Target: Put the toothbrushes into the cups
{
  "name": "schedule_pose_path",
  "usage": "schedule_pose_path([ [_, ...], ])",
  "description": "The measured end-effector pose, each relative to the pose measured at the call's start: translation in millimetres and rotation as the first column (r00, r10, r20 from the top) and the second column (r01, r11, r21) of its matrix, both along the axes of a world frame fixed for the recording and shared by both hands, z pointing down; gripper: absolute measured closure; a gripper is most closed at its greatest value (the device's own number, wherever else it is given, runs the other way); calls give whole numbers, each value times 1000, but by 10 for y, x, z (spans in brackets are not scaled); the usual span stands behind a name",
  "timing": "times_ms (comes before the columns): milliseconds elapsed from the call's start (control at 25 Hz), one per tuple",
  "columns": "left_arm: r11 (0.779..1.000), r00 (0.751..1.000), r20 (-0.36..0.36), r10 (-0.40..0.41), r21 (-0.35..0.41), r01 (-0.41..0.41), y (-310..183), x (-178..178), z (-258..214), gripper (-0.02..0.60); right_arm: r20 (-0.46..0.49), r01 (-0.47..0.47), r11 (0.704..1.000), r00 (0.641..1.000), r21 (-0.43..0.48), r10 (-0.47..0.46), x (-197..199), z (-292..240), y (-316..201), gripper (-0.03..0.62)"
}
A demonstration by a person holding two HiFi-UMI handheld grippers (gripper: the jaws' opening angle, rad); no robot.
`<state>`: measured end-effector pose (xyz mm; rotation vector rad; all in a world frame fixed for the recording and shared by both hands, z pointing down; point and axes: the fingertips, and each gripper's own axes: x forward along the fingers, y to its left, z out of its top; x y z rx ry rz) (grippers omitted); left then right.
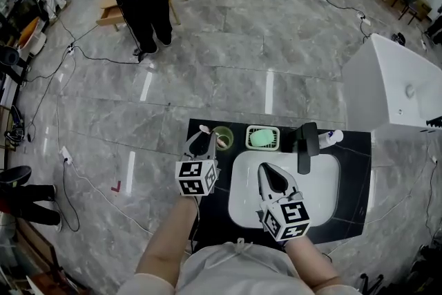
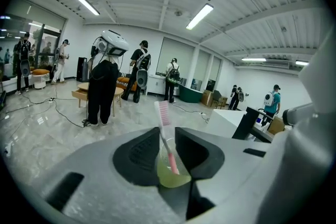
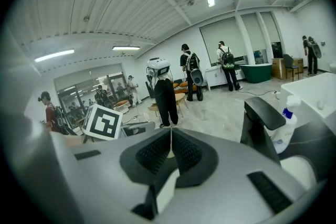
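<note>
nearby, soap dish (image 1: 263, 138) between green cup (image 1: 222, 138) and black faucet (image 1: 306, 147).

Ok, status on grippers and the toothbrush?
Left gripper open around toothbrush. Toothbrush standing in cup. Right gripper shut, empty, over sink. Nothing in the way.

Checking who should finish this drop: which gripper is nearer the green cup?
Left. The left gripper sits right beside the green cup, on its left, jaws apart around the pink toothbrush. The right gripper hangs over the sink, farther off, jaws together.
</note>
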<state>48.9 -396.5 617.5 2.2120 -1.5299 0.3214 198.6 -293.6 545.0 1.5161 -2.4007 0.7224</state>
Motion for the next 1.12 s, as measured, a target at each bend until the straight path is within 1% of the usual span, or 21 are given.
schedule_pose_path([
  [40, 1000, 1000, -7, 0, -4, 0, 6, 4, 8, 472, 0, -6, 1000, 1000, 0, 6, 14, 0, -5, 566],
  [80, 1000, 1000, -11, 4, -6, -4, 10, 8, 13, 440, 1, -11, 1000, 1000, -1, 11, 22, -1, -7, 566],
  [200, 1000, 1000, -19, 13, -4, -13, 20, 10, -7, 428, -5, -14, 1000, 1000, 4, 14, 18, -21, 5, 566],
  [320, 1000, 999, -24, 28, -5, -28, 40, 17, -25, 365, -17, -19, 1000, 1000, 6, 19, 8, -28, 29, 566],
  [480, 1000, 1000, -11, 20, -14, -20, 85, -39, -22, 322, -17, -35, 999, 999, 7, 35, -8, -49, 65, 566],
  [640, 1000, 1000, -28, 4, -8, -4, 152, -116, -83, 311, -9, -67, 997, 998, 28, 67, -18, -115, 70, 567],
  [760, 1000, 998, -55, 2, 14, -1, 230, -140, -222, 313, -11, -67, 997, 998, 39, 68, -65, -163, 84, 566],
  [840, 999, 997, -73, 19, 33, -17, 305, -129, -339, 318, -11, -66, 997, 998, 47, 66, -111, -209, 104, 566],
  [880, 998, 996, -82, 31, 49, -27, 345, -118, -412, 342, -12, -64, 997, 998, 53, 65, -136, -234, 114, 566],
  [920, 997, 995, -89, 43, 71, -37, 387, -107, -493, 391, -13, -63, 996, 998, 60, 64, -161, -261, 123, 567],
  [960, 994, 994, -94, 54, 95, -45, 435, -97, -577, 421, -14, -62, 996, 998, 68, 63, -184, -288, 134, 566],
  [1000, 992, 993, -98, 64, 115, -53, 490, -89, -659, 433, -13, -62, 995, 998, 76, 63, -206, -315, 147, 566],
  [1120, 985, 990, -114, 85, 157, -66, 672, -91, -900, 535, -4, -68, 993, 998, 101, 69, -270, -398, 178, 566],
])
